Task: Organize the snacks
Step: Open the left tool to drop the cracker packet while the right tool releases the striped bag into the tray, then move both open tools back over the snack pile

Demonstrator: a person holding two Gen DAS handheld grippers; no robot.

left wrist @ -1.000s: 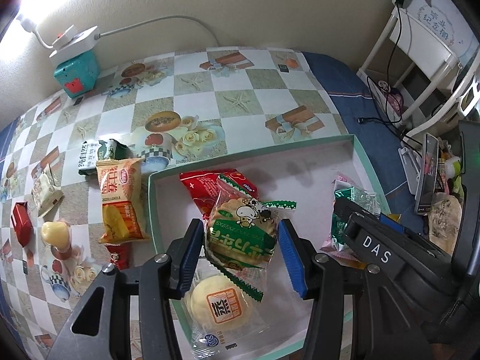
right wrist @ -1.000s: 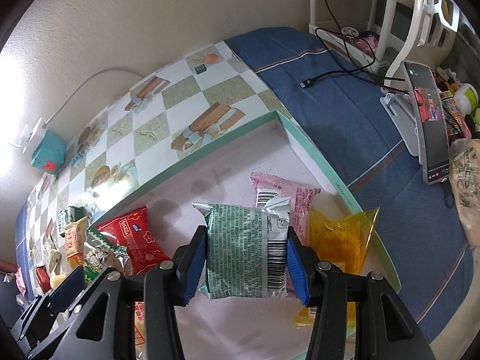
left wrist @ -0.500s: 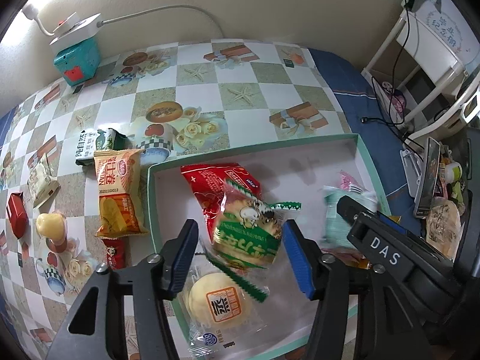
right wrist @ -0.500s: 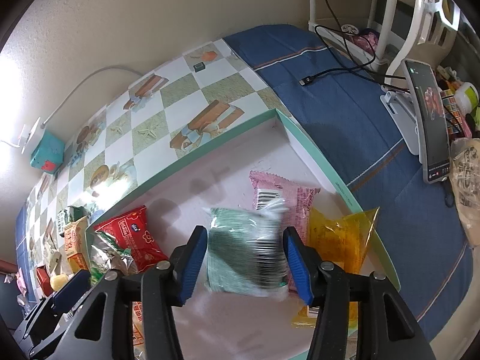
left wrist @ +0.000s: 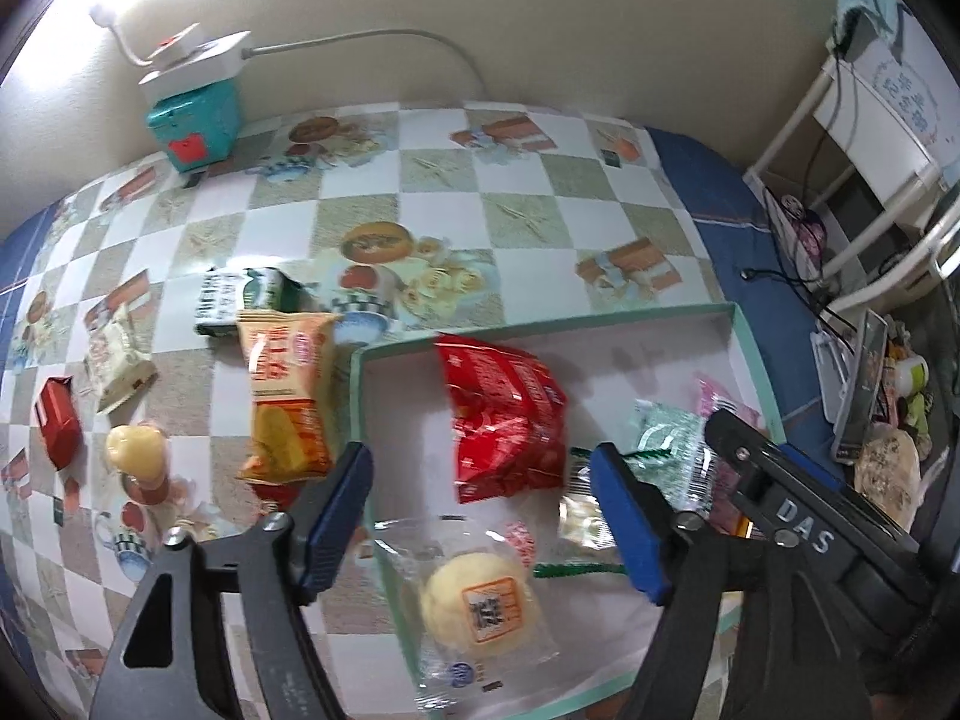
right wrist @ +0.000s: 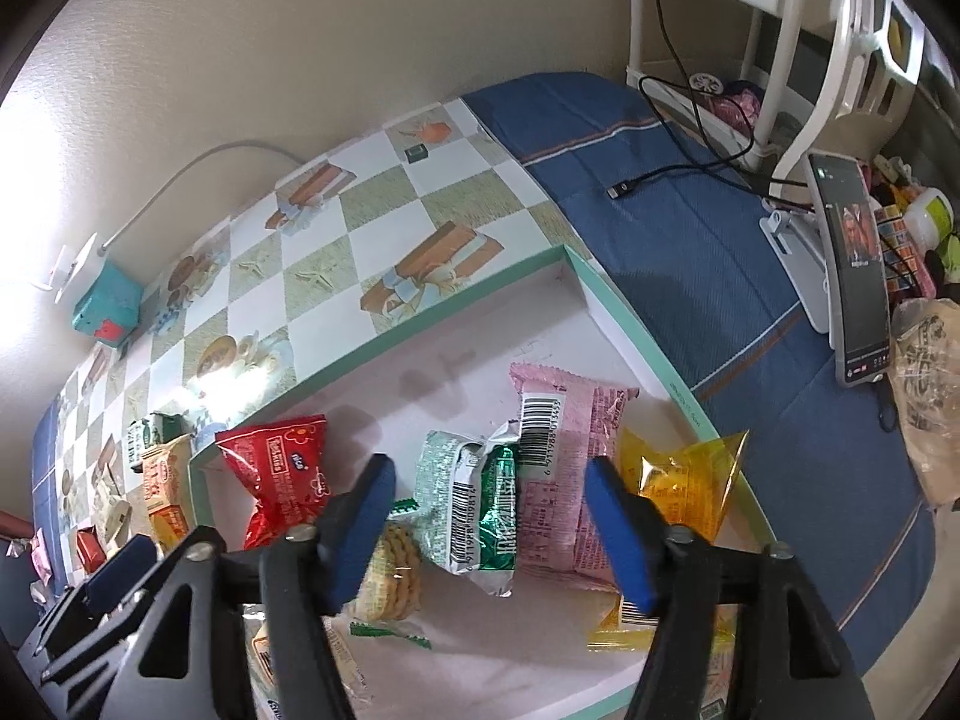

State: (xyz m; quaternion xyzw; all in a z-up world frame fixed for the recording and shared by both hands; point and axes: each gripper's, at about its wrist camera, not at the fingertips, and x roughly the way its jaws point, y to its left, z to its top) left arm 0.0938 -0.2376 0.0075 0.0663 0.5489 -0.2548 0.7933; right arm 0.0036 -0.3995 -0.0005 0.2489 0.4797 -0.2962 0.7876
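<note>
1. left tool [left wrist: 480, 519] spread wide, blue ribbed pads gripping nothing, above the shallow teal-rimmed box [left wrist: 757, 354].
2. right tool [right wrist: 489, 519] also spread wide and empty, over the same box [right wrist: 636, 324].
3. in the box: a crinkly red packet [left wrist: 504, 420], a round pale bun in clear wrap [left wrist: 474, 594], a foil green packet [right wrist: 474, 504] with barcode lying flat, touching a matte pink packet [right wrist: 564, 468], and a glossy yellow wrapper [right wrist: 684, 480].
4. on the checkered vinyl worktop [left wrist: 420, 210] beside the box lies an orange packet [left wrist: 288, 390]; further left, a small red block [left wrist: 57, 429].
</note>
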